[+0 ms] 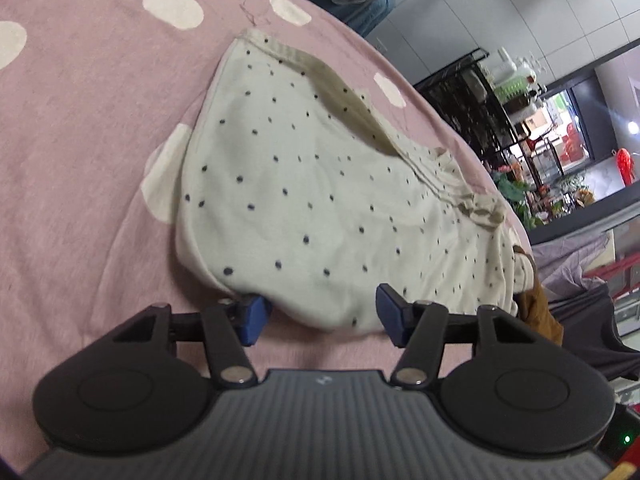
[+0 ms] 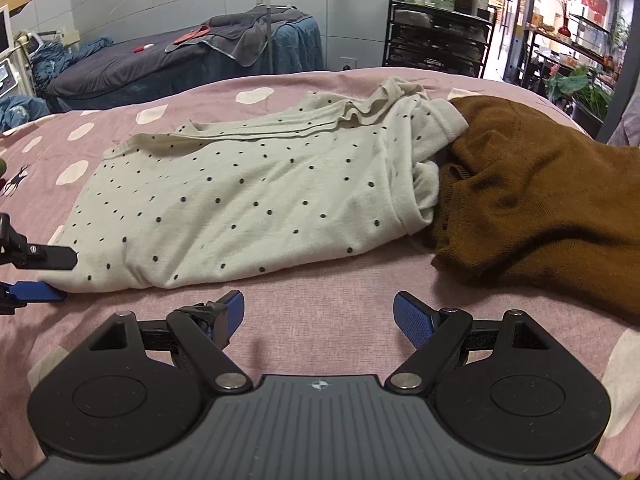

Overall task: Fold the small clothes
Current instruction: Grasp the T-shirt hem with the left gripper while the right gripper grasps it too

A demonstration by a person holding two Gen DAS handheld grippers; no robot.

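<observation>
A cream garment with dark dots [image 1: 304, 200] lies flat on the pink bedsheet [image 1: 80, 160]; it also shows in the right wrist view [image 2: 240, 200]. My left gripper [image 1: 320, 316] is open, its blue pads at the garment's near hem, one pad on each side of the hem's edge. It also shows at the left edge of the right wrist view [image 2: 44, 276]. My right gripper [image 2: 318, 316] is open and empty, hovering over bare sheet just short of the garment's long edge. A brown garment [image 2: 540, 200] lies crumpled against the cream one's right end.
The pink sheet [image 2: 320, 280] has white spots. Another bed with dark bedding [image 2: 160, 60] stands behind. A black shelf rack with bottles [image 2: 440, 40] is at the back right. Dark cloth [image 1: 592, 332] hangs off the bed's edge.
</observation>
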